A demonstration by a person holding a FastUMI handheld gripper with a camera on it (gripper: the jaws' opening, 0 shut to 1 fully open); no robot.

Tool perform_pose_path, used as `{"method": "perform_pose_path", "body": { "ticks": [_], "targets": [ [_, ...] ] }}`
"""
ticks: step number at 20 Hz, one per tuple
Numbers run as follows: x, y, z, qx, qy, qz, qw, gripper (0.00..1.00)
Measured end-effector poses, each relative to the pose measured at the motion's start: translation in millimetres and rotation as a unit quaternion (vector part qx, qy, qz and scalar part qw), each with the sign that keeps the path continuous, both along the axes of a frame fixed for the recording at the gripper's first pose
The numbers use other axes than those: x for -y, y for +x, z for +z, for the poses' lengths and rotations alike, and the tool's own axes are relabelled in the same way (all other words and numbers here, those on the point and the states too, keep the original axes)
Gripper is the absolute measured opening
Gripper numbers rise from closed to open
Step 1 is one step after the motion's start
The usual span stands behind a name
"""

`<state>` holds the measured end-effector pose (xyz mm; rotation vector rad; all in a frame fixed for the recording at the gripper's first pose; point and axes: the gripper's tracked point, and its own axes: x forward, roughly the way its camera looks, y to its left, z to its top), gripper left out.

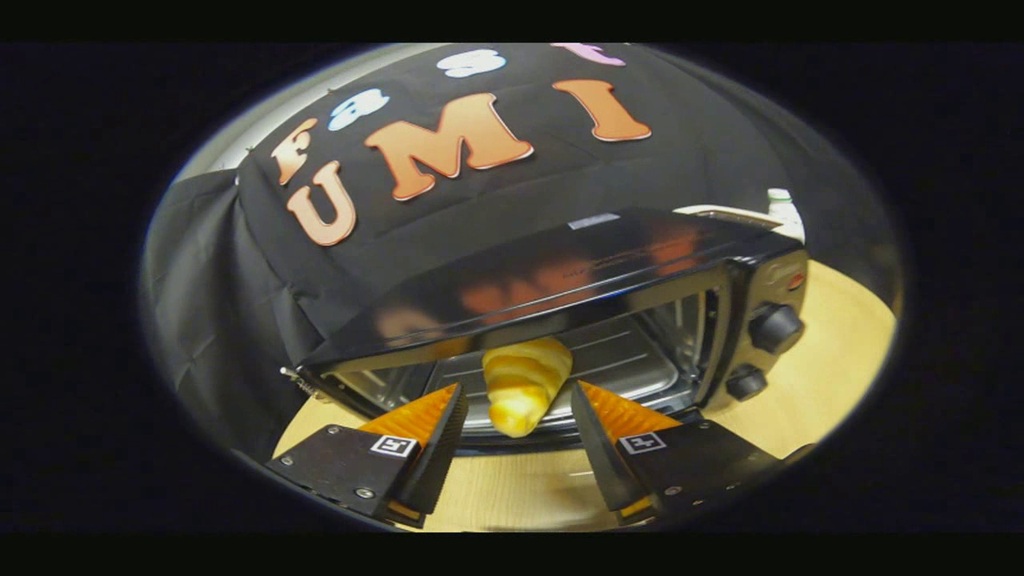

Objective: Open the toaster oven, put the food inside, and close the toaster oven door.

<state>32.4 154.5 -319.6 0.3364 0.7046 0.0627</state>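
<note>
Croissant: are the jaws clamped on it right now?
No: the croissant lies on the toaster oven rack ahead of the gripper, whose jaws stand open with gaps either side of it.

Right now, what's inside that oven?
A croissant on the rack, between the open claw's fingers. The oven's top hides the upper inside.

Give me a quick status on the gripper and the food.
Gripper open, fingers clear of the food. Golden croissant between them on the black toaster oven's rack. Door open; nothing in the way.
</note>
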Motion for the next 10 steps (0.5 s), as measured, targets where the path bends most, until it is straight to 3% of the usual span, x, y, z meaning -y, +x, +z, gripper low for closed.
{"method": "perform_pose_path", "body": {
  "ticks": [5,10],
  "targets": [
    [20,-68,5,-0.018,-0.036,0.038,0.998,0.91],
    [29,-129,-2,-0.052,-0.045,0.047,0.996,0.93]
  ]
}}
